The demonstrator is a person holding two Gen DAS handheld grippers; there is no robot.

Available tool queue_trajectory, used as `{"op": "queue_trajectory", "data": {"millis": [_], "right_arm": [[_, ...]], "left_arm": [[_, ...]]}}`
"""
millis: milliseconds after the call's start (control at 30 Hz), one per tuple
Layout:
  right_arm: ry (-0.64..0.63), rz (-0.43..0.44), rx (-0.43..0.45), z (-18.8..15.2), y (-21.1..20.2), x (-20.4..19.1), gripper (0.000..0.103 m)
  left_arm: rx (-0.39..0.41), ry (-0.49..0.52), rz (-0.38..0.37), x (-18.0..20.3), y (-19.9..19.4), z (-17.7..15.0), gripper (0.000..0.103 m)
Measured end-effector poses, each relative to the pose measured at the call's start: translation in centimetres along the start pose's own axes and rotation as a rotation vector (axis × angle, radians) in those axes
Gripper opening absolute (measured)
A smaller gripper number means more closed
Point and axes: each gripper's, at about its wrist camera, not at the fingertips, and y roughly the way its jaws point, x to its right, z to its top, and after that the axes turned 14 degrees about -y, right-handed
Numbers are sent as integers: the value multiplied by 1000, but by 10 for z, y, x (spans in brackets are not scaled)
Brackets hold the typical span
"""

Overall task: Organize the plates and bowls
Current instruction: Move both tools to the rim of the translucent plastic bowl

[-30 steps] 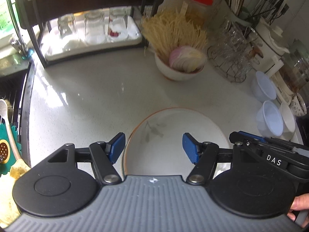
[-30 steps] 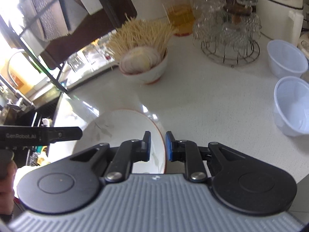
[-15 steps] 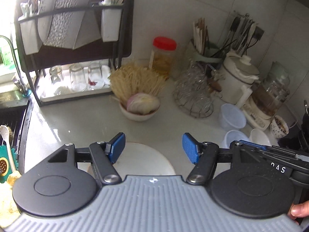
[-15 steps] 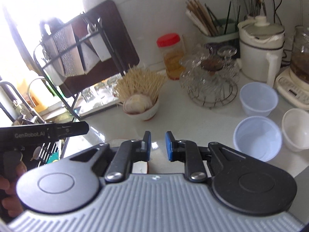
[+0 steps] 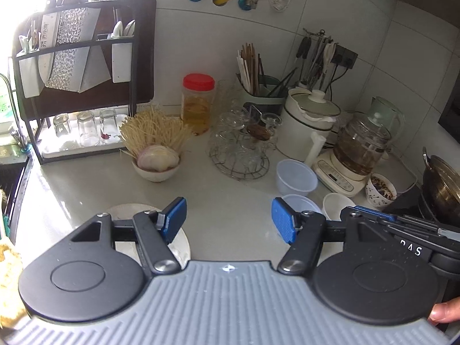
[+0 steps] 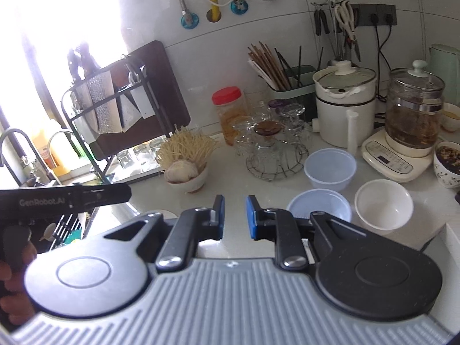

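Observation:
A white plate (image 5: 123,210) with an orange rim lies flat on the counter, half hidden under my left gripper (image 5: 228,221), which hangs open and empty above it. My right gripper (image 6: 235,217) holds nothing, its pads only a narrow gap apart over bare counter. To the right stand two clear plastic bowls (image 6: 330,168) (image 6: 319,205) and a white bowl (image 6: 383,204), also in the left wrist view: plastic bowl (image 5: 296,176), white bowl (image 5: 335,205). A white bowl of noodles and onion (image 5: 155,172) sits further back.
A black dish rack (image 5: 83,143) with glasses stands at the back left beside the sink (image 5: 11,172). A wire stand of glass cups (image 5: 240,155), a red-lidded jar (image 5: 198,103), a white cooker (image 5: 307,123), a glass kettle (image 5: 365,146) and a patterned bowl (image 5: 381,189) line the back and right.
Both grippers have risen and drawn back from the plate, which has slid down under the left gripper's body. Much more of the counter and wall shows. Neither pair of jaws has moved.

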Motion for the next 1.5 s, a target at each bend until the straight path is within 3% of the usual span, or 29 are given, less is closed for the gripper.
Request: {"op": "queue_trajectory", "data": {"millis": [300, 567, 1033, 1300, 1367, 1500], "right_arm": [[21, -39, -16, -29, -29, 19, 20], [68, -99, -28, -50, -42, 35, 20], [220, -192, -99, -68, -18, 92, 20], [310, -167, -128, -75, 8, 120, 21], [346, -145, -132, -78, 18, 126, 55], [362, -107, -152, -79, 39, 134, 59]], "left_arm": [[-33, -6, -7, 22, -5, -39, 70], [-72, 8, -43, 36, 11, -53, 70], [-172, 17, -64, 56, 83, -47, 70], [-206, 15, -71, 62, 131, -45, 70], [-225, 13, -76, 61, 146, -44, 70], [-269, -19, -69, 61, 178, -42, 70]]}}
